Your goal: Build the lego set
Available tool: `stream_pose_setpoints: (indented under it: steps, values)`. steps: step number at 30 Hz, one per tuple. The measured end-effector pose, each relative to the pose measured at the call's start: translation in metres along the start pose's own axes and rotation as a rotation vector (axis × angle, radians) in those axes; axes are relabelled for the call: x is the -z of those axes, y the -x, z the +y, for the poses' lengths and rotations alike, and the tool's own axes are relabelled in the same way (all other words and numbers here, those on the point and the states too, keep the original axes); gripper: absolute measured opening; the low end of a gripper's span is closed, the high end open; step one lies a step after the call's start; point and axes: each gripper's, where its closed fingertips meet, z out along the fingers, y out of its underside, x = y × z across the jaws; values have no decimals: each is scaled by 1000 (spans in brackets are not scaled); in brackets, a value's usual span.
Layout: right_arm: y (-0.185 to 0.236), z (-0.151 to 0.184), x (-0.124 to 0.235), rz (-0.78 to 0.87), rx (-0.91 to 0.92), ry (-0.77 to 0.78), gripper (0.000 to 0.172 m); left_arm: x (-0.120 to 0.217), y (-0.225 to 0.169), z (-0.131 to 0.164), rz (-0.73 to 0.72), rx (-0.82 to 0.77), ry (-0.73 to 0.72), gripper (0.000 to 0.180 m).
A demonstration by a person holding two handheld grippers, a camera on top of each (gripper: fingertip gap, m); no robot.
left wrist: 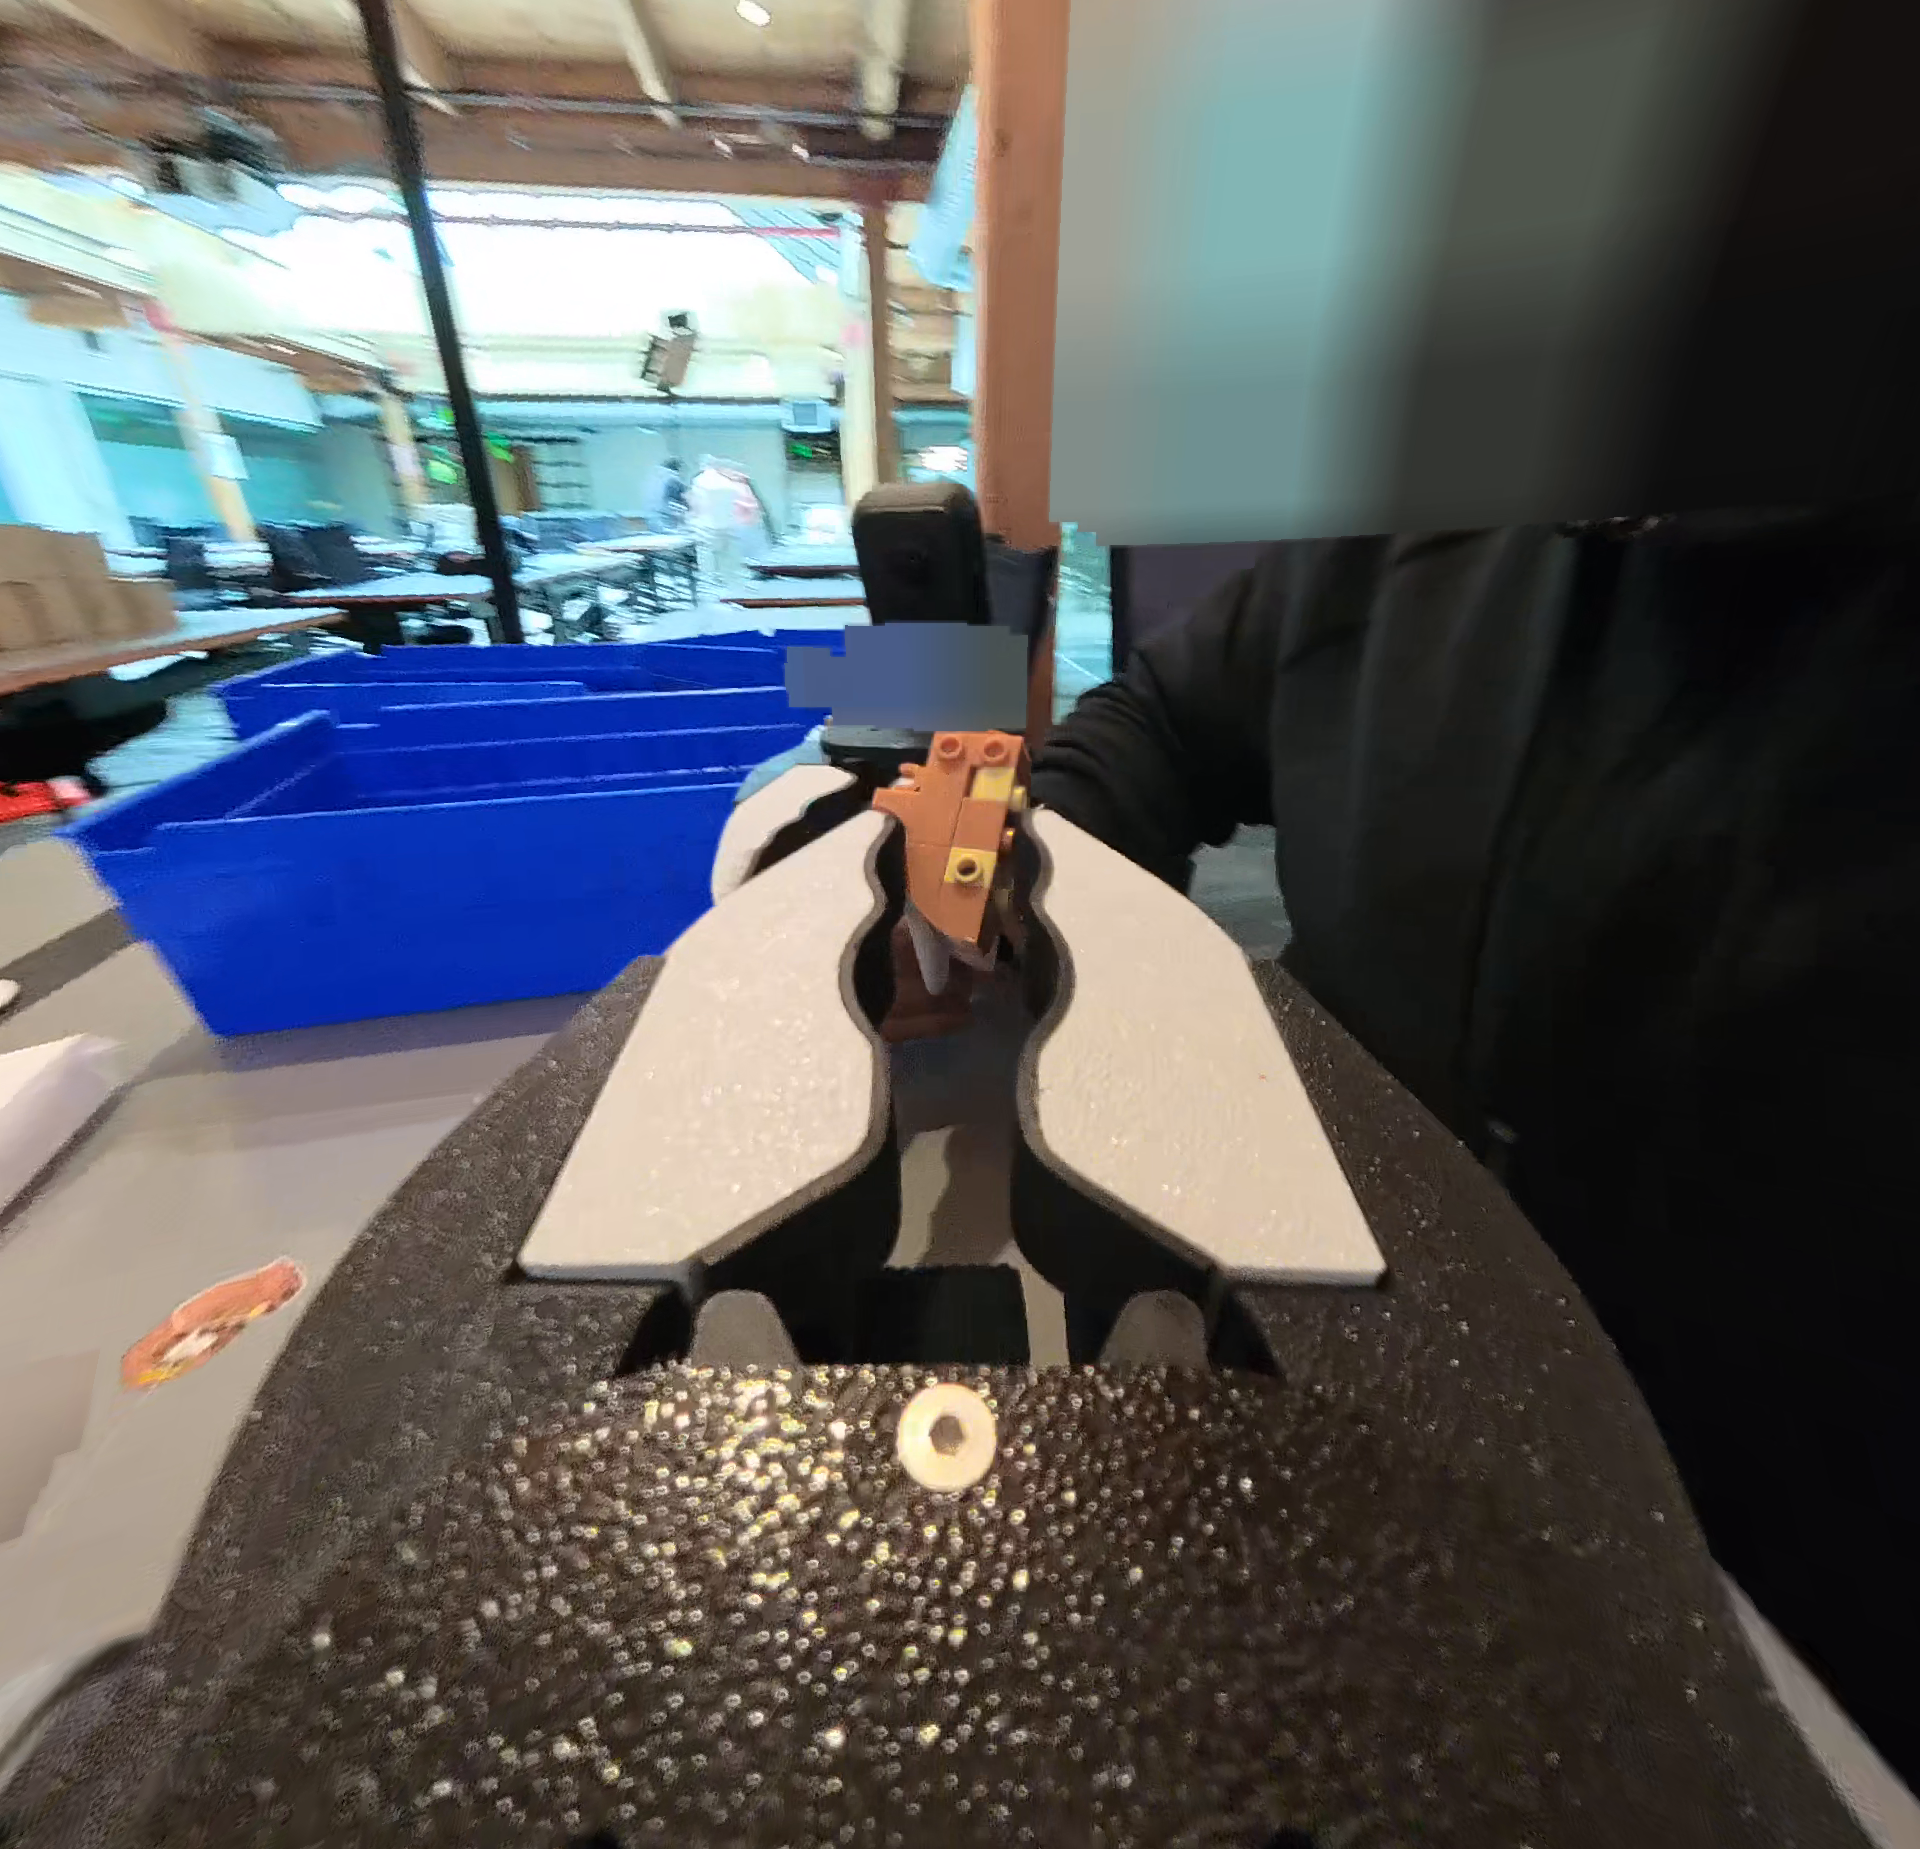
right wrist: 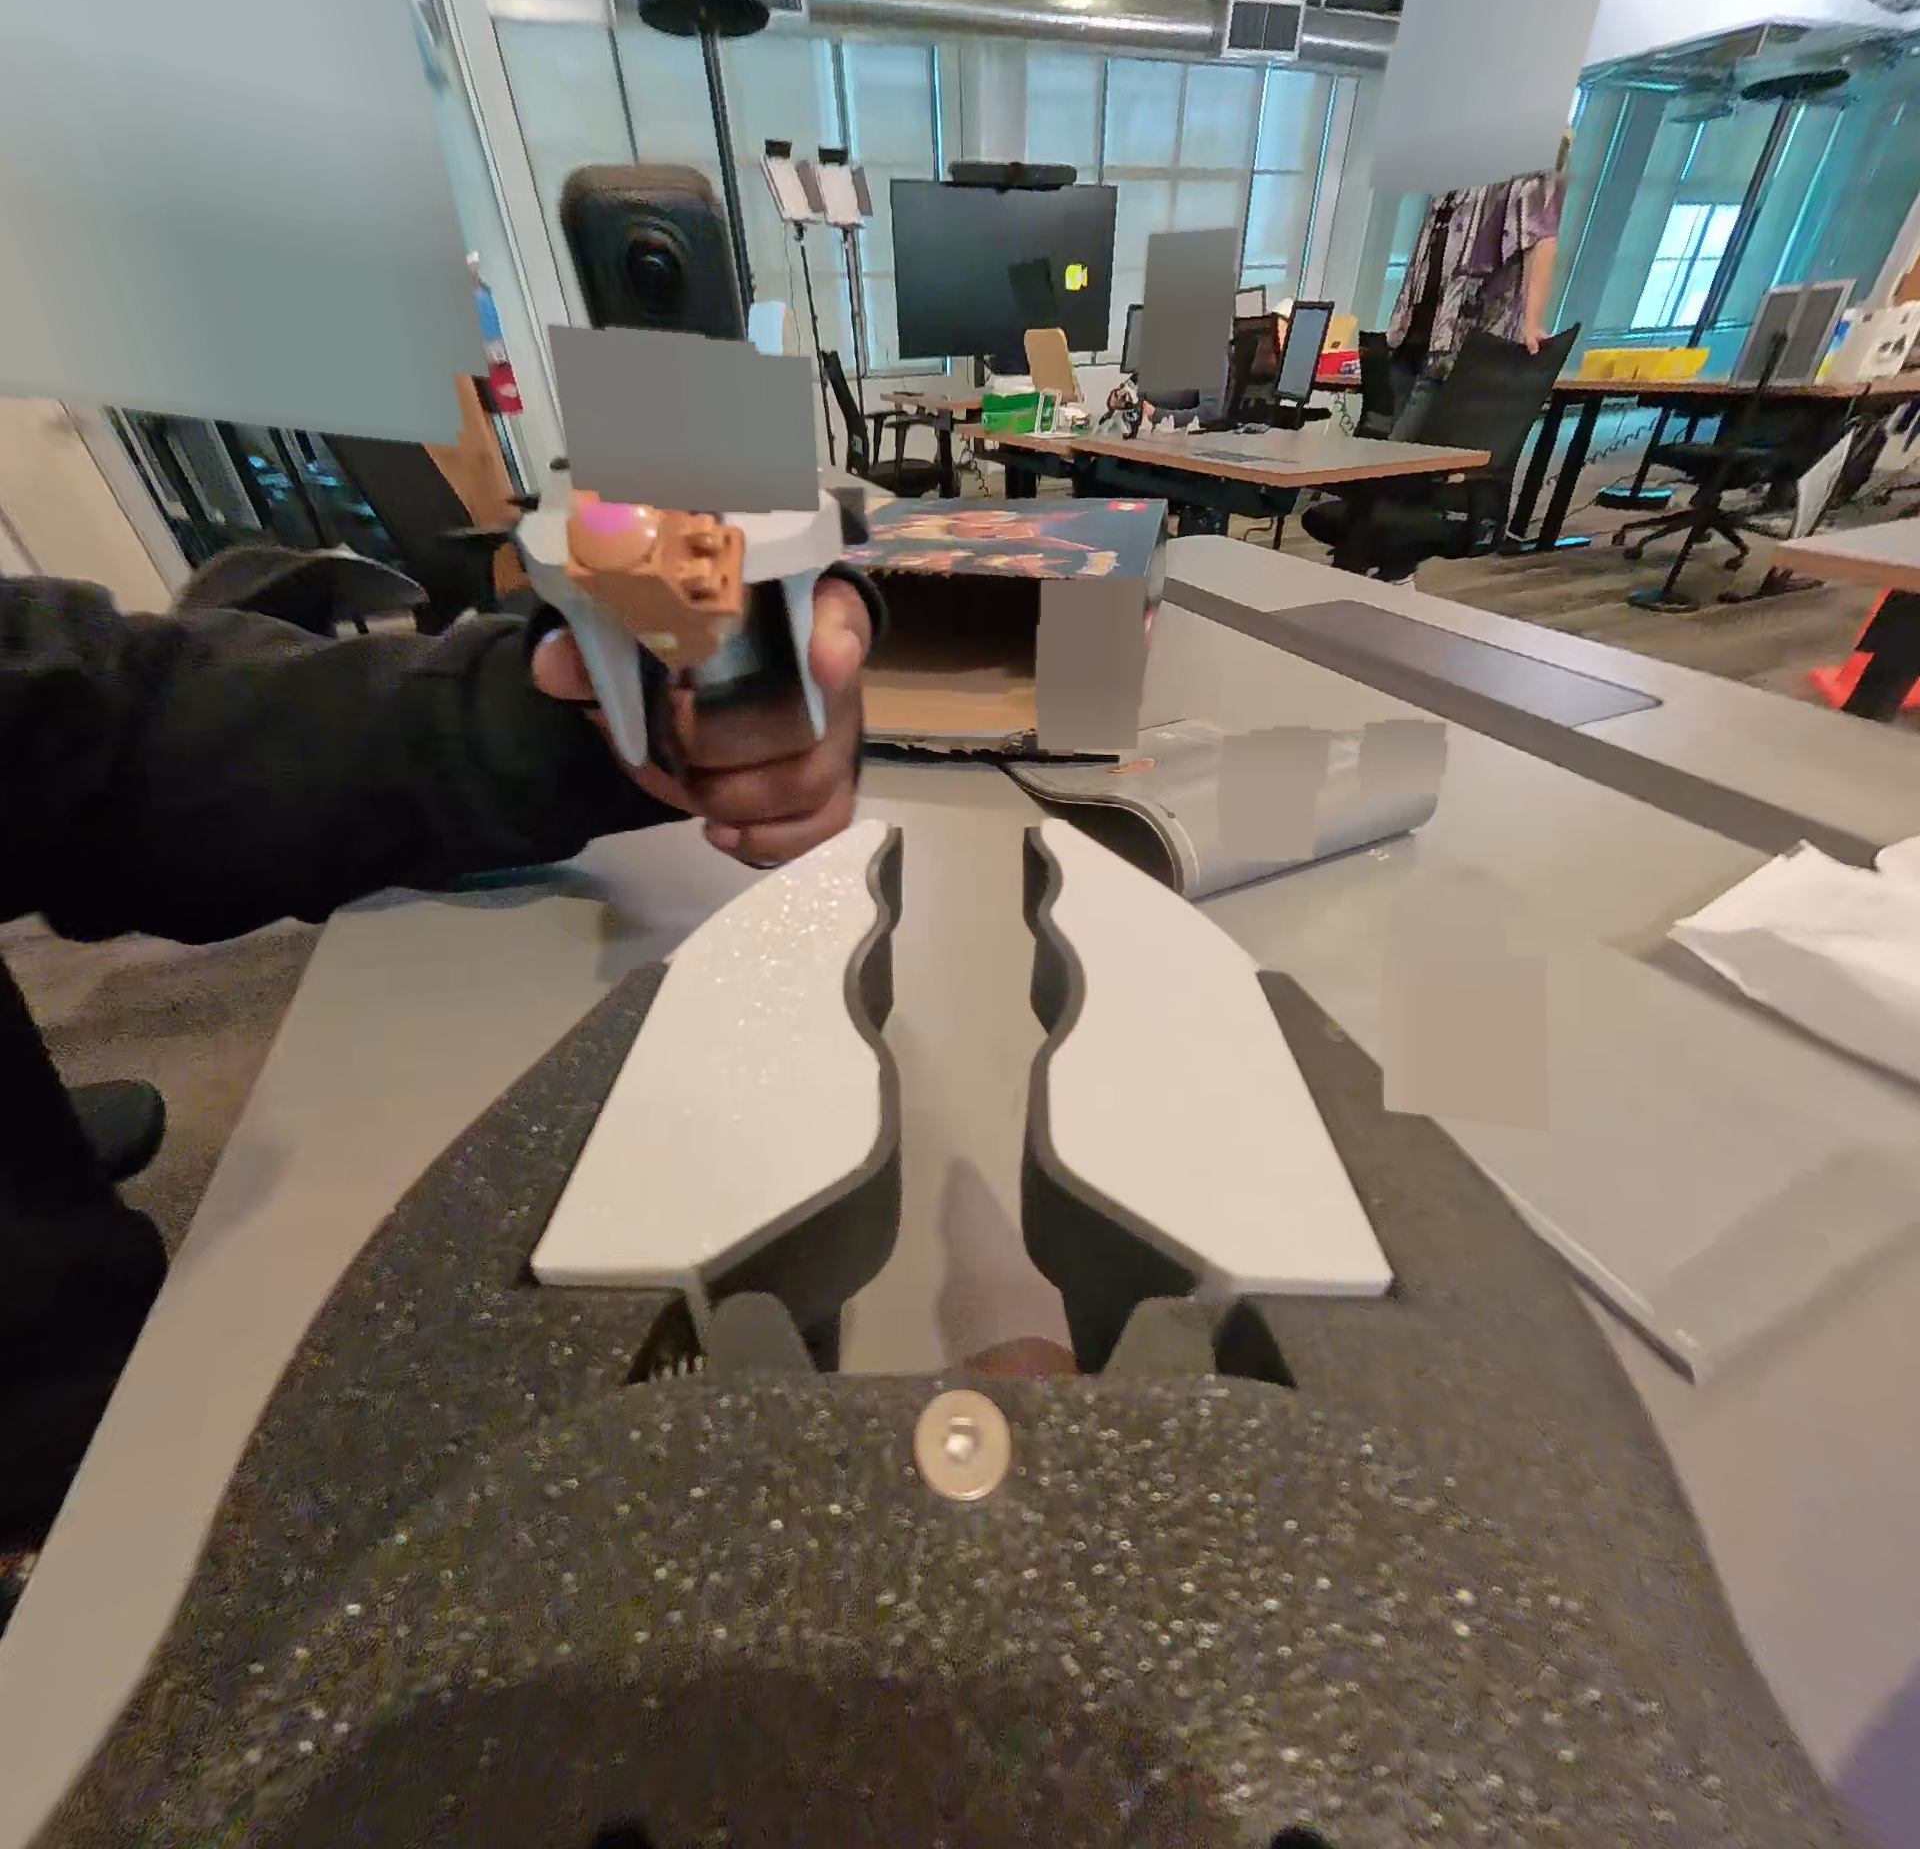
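We see the left gripper (left wrist: 961,843) clenched on a small brick model (left wrist: 961,843), mostly brown with a few yellow pieces, its two studs at the top. The model stands between the fingertips, both pads pressed to its sides, raised above the grey table (left wrist: 260,1155). In the right wrist view the same model (right wrist: 655,578) shows at the tips of the left gripper (right wrist: 665,594), which a hand (right wrist: 769,750) in a black sleeve holds up on the left, well above the table (right wrist: 1558,1228).

The right gripper (right wrist: 961,864) has its fingers (right wrist: 790,968) apart with only bare table showing between them; it grasps nothing. It sits just below and to the right of that hand, apart from the model.

To the left in the left wrist view stand blue bins (left wrist: 436,843), and a brown sticker (left wrist: 213,1321) lies on the near table. In the right wrist view, an open cardboard box (right wrist: 977,646) lies on its side far from us, a curled grey booklet (right wrist: 1247,812) just in front of it, and white paper (right wrist: 1808,937) at the right edge.
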Motion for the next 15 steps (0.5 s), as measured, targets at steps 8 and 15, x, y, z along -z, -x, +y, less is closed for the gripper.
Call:
stream_pose_setpoints:
  steps: [8,15]
  values:
    - [-17,6,16,36,-62,-16,8,-22,45,24,79,31,44,20]
    - [-17,7,19,74,-32,-21,0,-18,53,43,-15,-6,149,19]
